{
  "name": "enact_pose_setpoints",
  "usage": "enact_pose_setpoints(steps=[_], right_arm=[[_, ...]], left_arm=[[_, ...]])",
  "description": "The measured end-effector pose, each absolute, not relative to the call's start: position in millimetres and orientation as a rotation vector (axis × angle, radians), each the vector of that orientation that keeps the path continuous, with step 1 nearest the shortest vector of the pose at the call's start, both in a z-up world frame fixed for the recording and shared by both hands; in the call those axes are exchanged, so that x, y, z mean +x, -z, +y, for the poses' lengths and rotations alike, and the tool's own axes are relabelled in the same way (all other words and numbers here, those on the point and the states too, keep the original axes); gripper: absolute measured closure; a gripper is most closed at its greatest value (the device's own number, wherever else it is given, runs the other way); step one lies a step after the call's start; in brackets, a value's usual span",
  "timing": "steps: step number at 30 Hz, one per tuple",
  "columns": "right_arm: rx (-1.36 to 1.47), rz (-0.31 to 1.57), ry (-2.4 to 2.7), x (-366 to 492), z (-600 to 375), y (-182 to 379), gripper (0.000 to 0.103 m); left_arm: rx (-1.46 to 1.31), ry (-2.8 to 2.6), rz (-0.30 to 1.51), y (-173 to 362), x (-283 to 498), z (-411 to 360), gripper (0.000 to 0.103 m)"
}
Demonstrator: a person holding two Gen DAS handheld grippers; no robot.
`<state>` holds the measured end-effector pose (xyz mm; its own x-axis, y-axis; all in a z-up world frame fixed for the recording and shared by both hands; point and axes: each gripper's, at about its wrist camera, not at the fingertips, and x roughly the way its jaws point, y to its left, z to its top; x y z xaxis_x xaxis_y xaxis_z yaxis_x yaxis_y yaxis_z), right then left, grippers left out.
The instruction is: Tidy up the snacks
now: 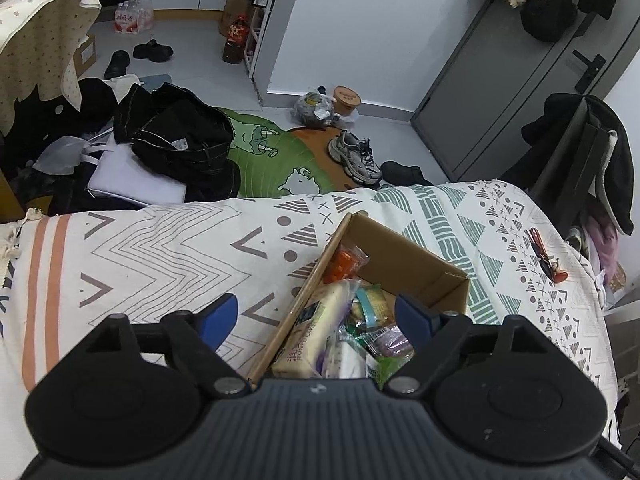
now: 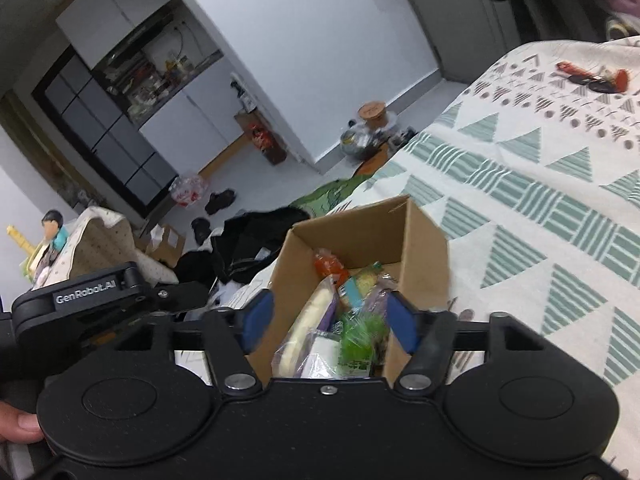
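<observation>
Setting: a bed covered by a patterned blanket (image 1: 160,248) fills the lower half of both views, with a cluttered floor above it.
Cardboard box: an open brown cardboard box (image 1: 404,256) sits on the blanket, lower centre of the left wrist view and centre of the right wrist view (image 2: 360,232).
Snacks: wrapped snacks are piled inside the box; a long cream-coloured pack (image 1: 316,328) lies along its left wall, an orange packet (image 1: 344,264) sits toward the far end, and a green packet (image 2: 360,340) is nearest the camera in the right wrist view.
Left gripper: the left gripper (image 1: 316,316) hangs over the near end of the box, blue-tipped fingers (image 1: 222,314) spread wide, nothing between them.
Right gripper: the right gripper (image 2: 328,320) also hangs over the box, jaws parted and empty; the picture is slightly blurred.
Hand: a thumb (image 2: 20,424) shows at the lower left edge of the right wrist view.
Keys: a red and black key bunch (image 1: 544,256) lies on the blanket, right of the box.
Floor: a grey sneaker (image 1: 356,156) and black clothing (image 1: 180,136) lie on the floor beyond the bed.
</observation>
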<state>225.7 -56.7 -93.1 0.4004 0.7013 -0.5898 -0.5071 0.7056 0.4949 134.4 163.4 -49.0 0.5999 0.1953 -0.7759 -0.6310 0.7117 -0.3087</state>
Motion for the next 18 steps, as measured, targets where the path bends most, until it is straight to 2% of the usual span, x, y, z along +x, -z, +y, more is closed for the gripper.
enact_pose_setpoints(steps=[5, 14, 16, 18], right_arm=[[0.276, 0.871, -0.755, 217.7, -80.2, 89.4, 0.04], [0.264, 0.85, -0.67, 209.5, -102.7, 83.9, 0.039], [0.266, 0.839, -0.652, 205.2, -108.8, 81.0, 0.035], [0.263, 0.823, -0.631, 200.5, -116.0, 77.0, 0.026]], left_arm=[[-0.561, -0.482, 0.811, 44.8, 130.3, 157.1, 0.011], [-0.515, -0.418, 0.846, 39.6, 131.0, 138.1, 0.011], [-0.511, -0.397, 0.856, 38.8, 131.9, 133.4, 0.011], [-0.499, -0.379, 0.858, 37.3, 131.9, 127.9, 0.011]])
